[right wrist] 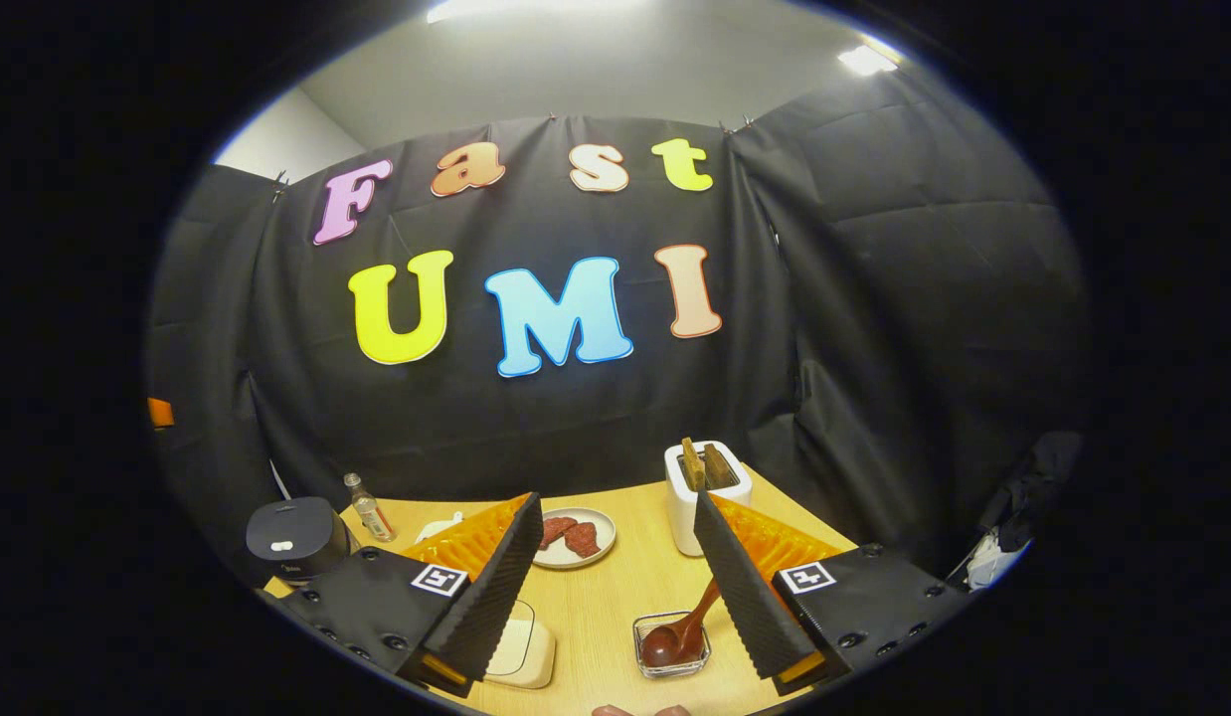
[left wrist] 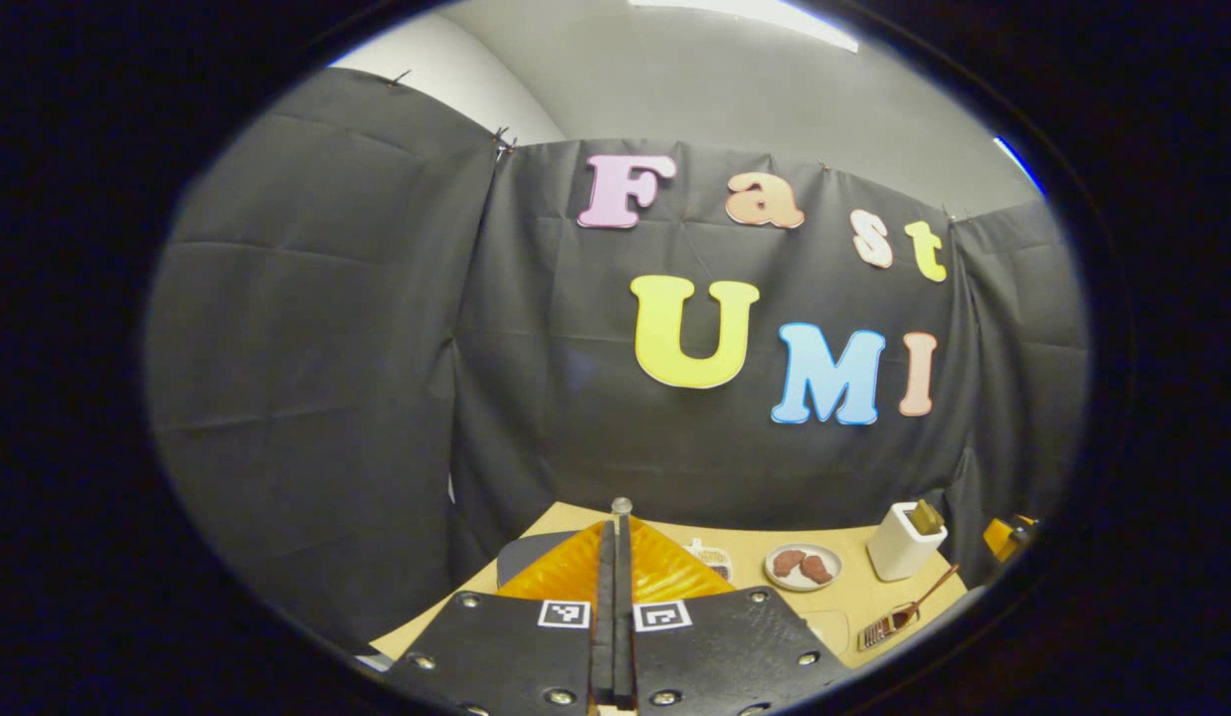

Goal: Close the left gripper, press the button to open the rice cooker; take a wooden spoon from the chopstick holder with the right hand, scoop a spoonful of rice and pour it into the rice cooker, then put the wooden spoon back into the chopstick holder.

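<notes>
Jaws of the left gripper (left wrist: pixel 615 557) are pressed flat together with nothing between them, held above the near left part of the wooden tabletop (left wrist: pixel 854 582). Just past its tips, in the left gripper view, a dark rounded edge of the rice cooker (left wrist: pixel 529 553) shows, and a small clear knob sits right at the tip line.

Jaws of the right gripper (right wrist: pixel 614 542) stand wide apart and hold nothing, hanging over the middle of the tabletop (right wrist: pixel 615 587). Between and below its fingers lies a small clear dish (right wrist: pixel 672 646) with the bowl of a wooden spoon (right wrist: pixel 680 631) resting in it, the handle leaning up toward the right finger. Whether there is rice in the dish I cannot tell.

Farther back stands the white chopstick holder (right wrist: pixel 705 497), with wooden pieces sticking out of its top. Left of it is a white plate (right wrist: pixel 576 537) carrying two reddish-brown pieces. The rice cooker (right wrist: pixel 295 539), dark with its lid down, sits at the far left, a small bottle (right wrist: pixel 369 509) just beside it. A pale flat block (right wrist: pixel 521 651) lies near the left finger.
</notes>
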{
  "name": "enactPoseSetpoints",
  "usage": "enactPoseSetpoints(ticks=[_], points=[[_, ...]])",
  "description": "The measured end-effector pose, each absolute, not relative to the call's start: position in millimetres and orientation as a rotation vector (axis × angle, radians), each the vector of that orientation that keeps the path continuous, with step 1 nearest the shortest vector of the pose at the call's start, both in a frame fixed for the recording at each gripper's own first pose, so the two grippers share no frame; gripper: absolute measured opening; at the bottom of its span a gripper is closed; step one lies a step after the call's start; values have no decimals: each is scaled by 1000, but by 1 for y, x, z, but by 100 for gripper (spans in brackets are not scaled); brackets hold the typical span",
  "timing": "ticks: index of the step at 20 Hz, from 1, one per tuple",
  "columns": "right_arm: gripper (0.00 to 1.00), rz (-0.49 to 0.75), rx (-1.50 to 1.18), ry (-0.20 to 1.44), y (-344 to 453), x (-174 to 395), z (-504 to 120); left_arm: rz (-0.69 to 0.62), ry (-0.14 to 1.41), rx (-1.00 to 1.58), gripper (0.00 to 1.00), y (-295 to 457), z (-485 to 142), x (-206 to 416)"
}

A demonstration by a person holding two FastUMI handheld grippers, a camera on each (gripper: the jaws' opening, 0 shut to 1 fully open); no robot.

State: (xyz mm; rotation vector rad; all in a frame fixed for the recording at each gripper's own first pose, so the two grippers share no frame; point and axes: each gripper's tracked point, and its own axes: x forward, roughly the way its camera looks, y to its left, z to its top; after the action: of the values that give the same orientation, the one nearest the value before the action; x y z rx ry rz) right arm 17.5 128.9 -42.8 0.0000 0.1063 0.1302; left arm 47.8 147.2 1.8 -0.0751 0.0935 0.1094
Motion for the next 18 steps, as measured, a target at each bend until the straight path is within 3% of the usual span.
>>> enactPoseSetpoints(ticks=[18], points=[[98, -17, -29, 162, 102, -17, -69, -94, 568, -199, 1, 126, -171, 161]])
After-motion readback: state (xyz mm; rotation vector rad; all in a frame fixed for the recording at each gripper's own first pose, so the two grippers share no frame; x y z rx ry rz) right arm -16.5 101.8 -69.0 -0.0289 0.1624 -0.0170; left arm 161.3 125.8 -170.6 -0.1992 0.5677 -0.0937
